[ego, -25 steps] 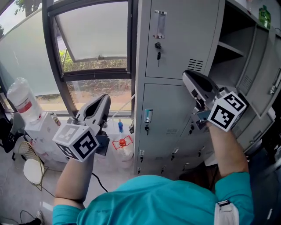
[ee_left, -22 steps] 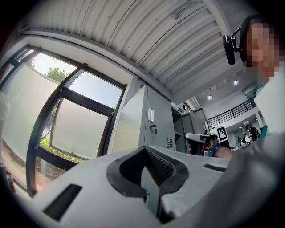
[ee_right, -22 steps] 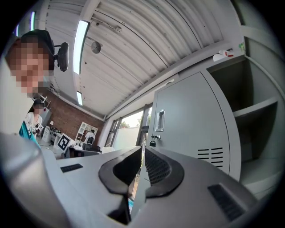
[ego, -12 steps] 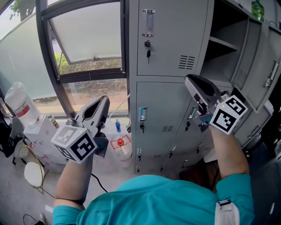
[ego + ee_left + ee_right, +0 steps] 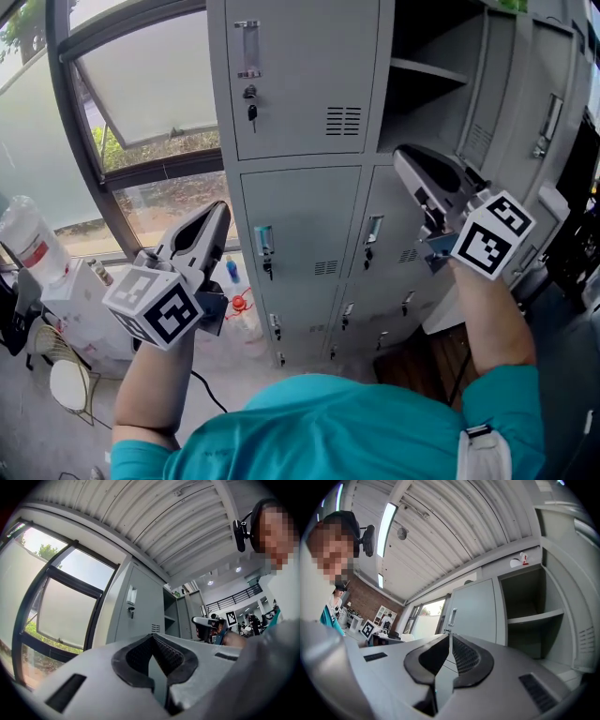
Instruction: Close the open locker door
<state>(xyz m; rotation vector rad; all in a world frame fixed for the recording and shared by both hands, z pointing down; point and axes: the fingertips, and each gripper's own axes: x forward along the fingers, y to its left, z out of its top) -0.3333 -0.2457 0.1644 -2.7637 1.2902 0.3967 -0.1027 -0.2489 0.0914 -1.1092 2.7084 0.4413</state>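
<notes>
A grey locker bank fills the head view. Its upper right compartment stands open, showing a shelf, and its door is swung out to the right. My right gripper is shut and empty, held up in front of the lockers just below that open compartment, apart from the door. My left gripper is shut and empty too, raised left of the lockers near the window. The right gripper view shows the right gripper, the open compartment and the door. In the left gripper view the left gripper points at the lockers.
A closed locker door has a key in its lock. A window stands to the left. On the floor are a water bottle on a dispenser, a white stool and small bottles.
The head view has swung right, so the lockers sit further left and more of the open compartment and door shows. Both grippers stay raised and shut.
</notes>
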